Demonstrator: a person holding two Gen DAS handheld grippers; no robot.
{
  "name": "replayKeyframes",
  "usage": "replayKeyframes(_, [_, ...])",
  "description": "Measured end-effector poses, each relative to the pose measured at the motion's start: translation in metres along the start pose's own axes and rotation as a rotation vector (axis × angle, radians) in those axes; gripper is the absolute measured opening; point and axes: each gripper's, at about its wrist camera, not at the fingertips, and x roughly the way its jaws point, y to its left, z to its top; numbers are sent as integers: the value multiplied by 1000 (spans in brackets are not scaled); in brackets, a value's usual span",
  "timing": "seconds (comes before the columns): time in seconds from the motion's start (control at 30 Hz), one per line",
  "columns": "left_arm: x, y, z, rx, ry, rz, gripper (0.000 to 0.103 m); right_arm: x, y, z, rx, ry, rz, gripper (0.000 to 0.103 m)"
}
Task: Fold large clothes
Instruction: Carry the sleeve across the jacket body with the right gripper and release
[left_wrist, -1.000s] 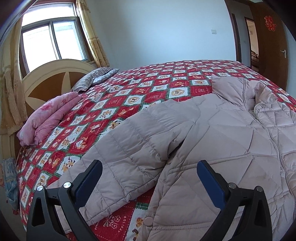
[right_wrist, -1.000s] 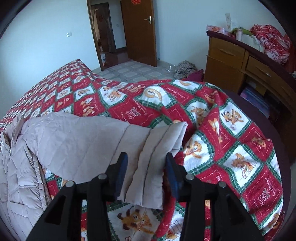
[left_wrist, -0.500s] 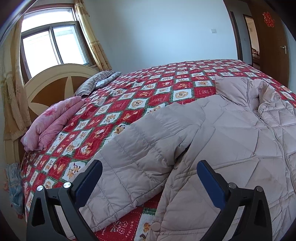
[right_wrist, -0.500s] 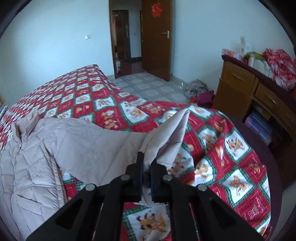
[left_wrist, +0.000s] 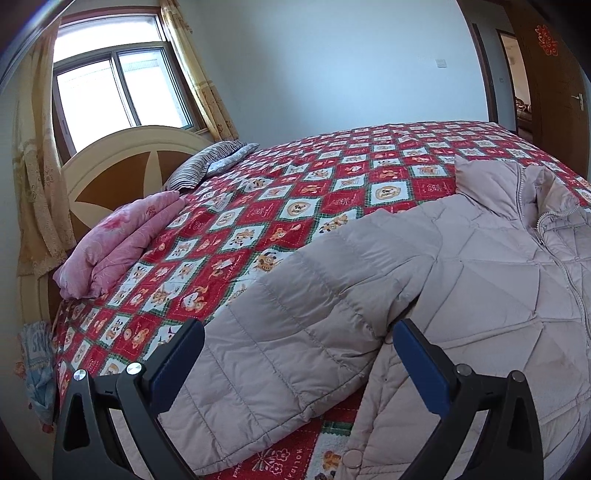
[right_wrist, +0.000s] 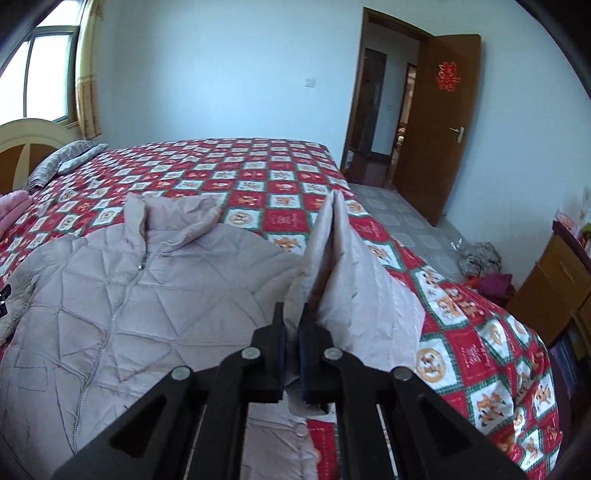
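The jacket (left_wrist: 461, 295) lies on the bed (left_wrist: 332, 192), pillows (left_wrist: 207, 166) behind it by the headboard (left_wrist: 122, 162).

Jacket (left_wrist: 461, 280): pale dusty-pink, diamond-quilted. Bedspread (left_wrist: 295, 192): red and white checks, cartoon figures, green borders. Folded quilt (left_wrist: 114, 243): pink, floral. Pillow (left_wrist: 207, 162): grey-striped. Headboard (left_wrist: 110, 166): cream and brown. Door (right_wrist: 439, 125): brown, red ornament.

My right gripper (right_wrist: 291, 325) has gone from open around the jacket's right sleeve (right_wrist: 351, 266) to clamped on it, and has lifted it off the quilt (right_wrist: 461, 332) toward the jacket body (right_wrist: 147, 288). My left gripper (left_wrist: 295, 354) has drifted slightly over the other sleeve (left_wrist: 295, 332).
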Motion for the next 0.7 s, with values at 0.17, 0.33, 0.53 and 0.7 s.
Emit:
replayKeyframes(0.17, [5, 0, -5, 7, 12, 5, 102, 9, 51, 9, -90, -12, 75, 7])
replayKeyframes(0.33, [7, -1, -6, 9, 18, 3, 102, 16, 101, 13, -177, -25, 148, 7])
replayKeyframes(0.53, [11, 2, -8, 4, 24, 15, 102, 28, 148, 10, -234, -27, 227, 7])
replayKeyframes(0.7, [17, 6, -12, 8, 41, 29, 102, 36, 185, 6, -267, -21, 287, 7])
